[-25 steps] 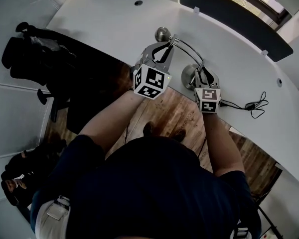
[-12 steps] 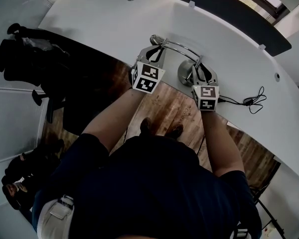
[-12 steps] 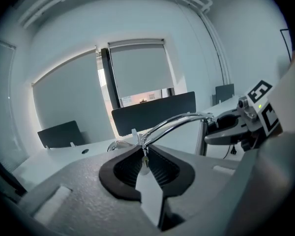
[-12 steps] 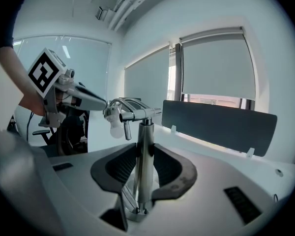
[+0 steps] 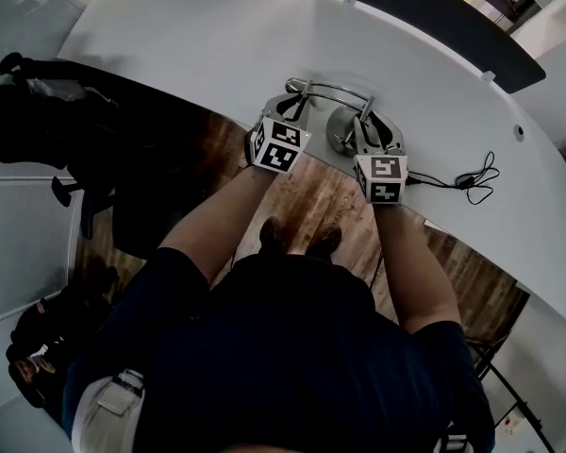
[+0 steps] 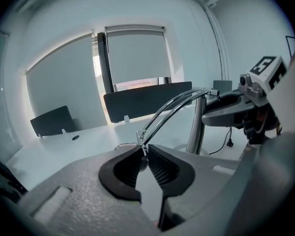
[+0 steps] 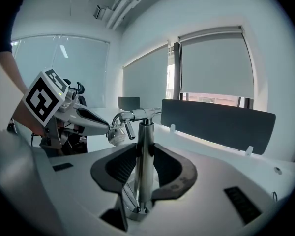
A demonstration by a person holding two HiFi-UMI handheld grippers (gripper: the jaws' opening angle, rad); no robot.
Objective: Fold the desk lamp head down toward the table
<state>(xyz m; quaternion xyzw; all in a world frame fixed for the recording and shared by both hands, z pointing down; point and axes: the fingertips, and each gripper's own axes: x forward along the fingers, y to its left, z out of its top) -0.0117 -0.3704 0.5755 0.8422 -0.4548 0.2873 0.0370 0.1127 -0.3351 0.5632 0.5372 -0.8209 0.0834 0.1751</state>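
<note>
A chrome desk lamp stands near the front edge of the white table (image 5: 170, 36). Its round base (image 5: 338, 126) carries an upright post (image 7: 145, 146), and a thin curved arm (image 6: 169, 109) runs left from the post's top. My right gripper (image 7: 145, 162) is shut on the post just above the base (image 7: 137, 213). My left gripper (image 6: 143, 154) is shut on the arm's low end, right at the lamp head (image 7: 116, 135). In the head view the left gripper (image 5: 290, 104) and the right gripper (image 5: 369, 130) sit side by side at the lamp.
A black cable with a plug (image 5: 472, 179) lies on the table right of the lamp. A dark partition panel (image 5: 424, 17) runs along the far edge. A black office chair (image 5: 38, 111) stands left, below the table's front edge.
My left gripper has gone down with the lamp's head end, and the curved arm now lies lower over the table. My right gripper has stayed on the post.
</note>
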